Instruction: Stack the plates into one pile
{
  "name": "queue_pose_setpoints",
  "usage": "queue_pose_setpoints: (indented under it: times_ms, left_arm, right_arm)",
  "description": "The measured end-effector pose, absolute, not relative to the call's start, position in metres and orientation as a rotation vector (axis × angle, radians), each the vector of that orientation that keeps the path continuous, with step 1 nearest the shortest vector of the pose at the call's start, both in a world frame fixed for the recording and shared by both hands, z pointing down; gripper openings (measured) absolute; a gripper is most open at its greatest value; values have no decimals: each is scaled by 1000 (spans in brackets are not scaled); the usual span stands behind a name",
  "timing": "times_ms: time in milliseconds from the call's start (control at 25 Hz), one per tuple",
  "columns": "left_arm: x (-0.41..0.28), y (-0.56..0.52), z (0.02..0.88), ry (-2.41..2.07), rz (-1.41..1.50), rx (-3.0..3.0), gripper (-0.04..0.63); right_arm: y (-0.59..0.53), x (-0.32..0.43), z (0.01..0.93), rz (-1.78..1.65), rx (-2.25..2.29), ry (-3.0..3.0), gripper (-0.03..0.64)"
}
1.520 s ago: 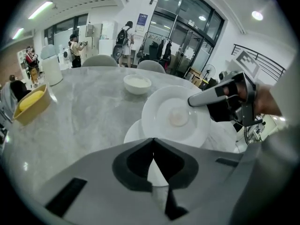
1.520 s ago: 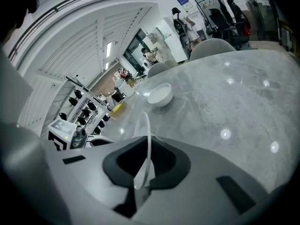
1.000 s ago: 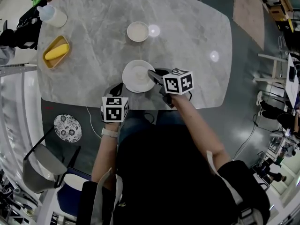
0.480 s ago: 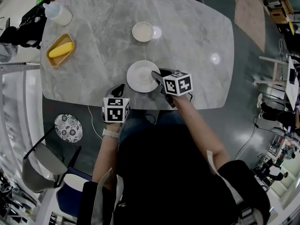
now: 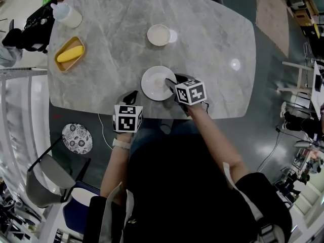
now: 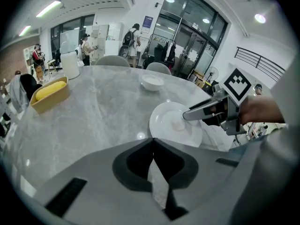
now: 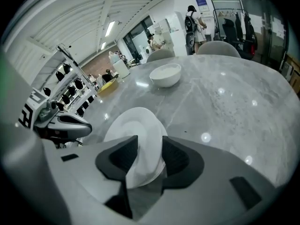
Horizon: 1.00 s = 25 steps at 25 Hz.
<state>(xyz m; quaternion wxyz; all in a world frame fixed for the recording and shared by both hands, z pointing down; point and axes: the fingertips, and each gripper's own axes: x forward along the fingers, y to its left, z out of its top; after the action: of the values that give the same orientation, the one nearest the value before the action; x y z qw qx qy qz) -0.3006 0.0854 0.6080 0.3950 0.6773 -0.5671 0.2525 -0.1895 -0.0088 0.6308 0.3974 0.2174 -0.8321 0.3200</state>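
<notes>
At plate [image 5: 152, 85] rim, right gripper [image 5: 168, 80] angled down, jaws just opening around it.

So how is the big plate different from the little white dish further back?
The big plate is wider and flatter; the little dish is smaller and deeper. The plate's rim sits between the fingers of the right gripper, which have just been opening; the dish stands alone. Both are white and round.
</notes>
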Motion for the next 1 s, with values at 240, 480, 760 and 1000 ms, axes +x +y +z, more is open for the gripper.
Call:
queue_pose_setpoints:
  times_ms: [240, 480, 760, 1000]
  left_arm:
    - [-300, 85, 604, -1444, 655, 1723, 9]
    - [-297, 83, 601, -1458, 666, 1722, 9]
    - [-278, 68, 584, -1471, 679, 1747, 9]
    - [-247, 43, 564, -1475, 670, 1807, 9]
  right_arm:
    - [-5, -195, 625, 643, 506, -2118, 218]
    - [-6, -202, 617, 565, 457, -2152, 221]
    - [-14, -184, 594, 590, 471, -2211, 221]
    - [-27, -147, 561, 622, 530, -2276, 203]
